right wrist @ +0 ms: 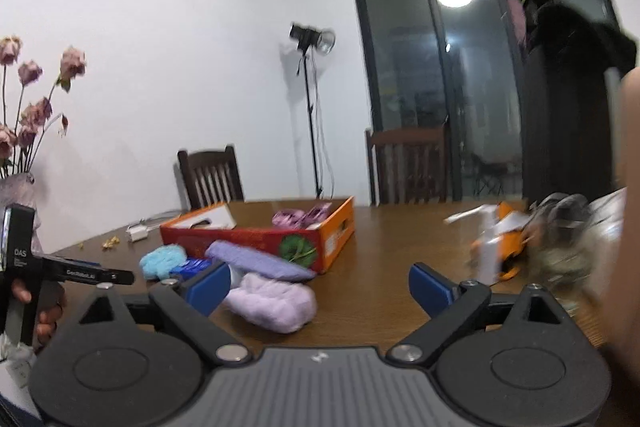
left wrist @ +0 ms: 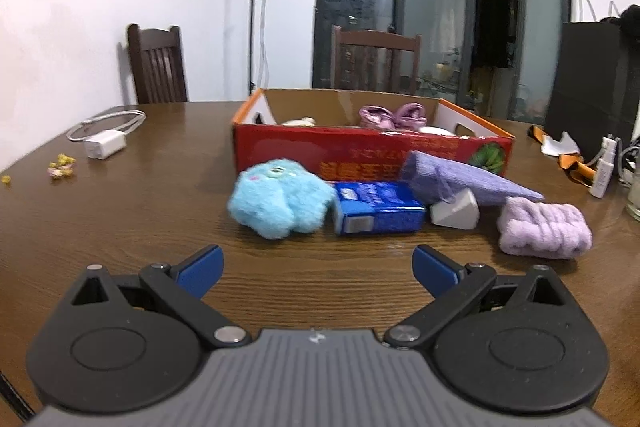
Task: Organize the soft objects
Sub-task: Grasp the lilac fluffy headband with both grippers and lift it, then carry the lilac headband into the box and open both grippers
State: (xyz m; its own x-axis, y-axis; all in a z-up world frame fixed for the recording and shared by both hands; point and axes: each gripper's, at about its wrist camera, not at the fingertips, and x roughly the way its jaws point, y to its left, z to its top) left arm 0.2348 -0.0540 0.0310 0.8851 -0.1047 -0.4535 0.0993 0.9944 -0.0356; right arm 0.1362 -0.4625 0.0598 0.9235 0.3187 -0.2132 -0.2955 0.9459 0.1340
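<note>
We hold our left tool [left wrist: 318, 269] low and level over the table [left wrist: 120, 211], released and empty, aimed at the blue plush [left wrist: 278, 198], blue pack [left wrist: 378, 207] and lilac towel [left wrist: 543, 233] lined up before the red box [left wrist: 372, 151]. Our right tool [right wrist: 320, 287] hovers level too, spread wide and empty, just beside the towel.

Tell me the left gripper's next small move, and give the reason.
Probably ease the left gripper forward toward the blue plush. Its jaws stand open and hold nothing, and the plush lies on the table just ahead, slightly left, outside the box that already holds soft things. The right gripper is open too.
</note>
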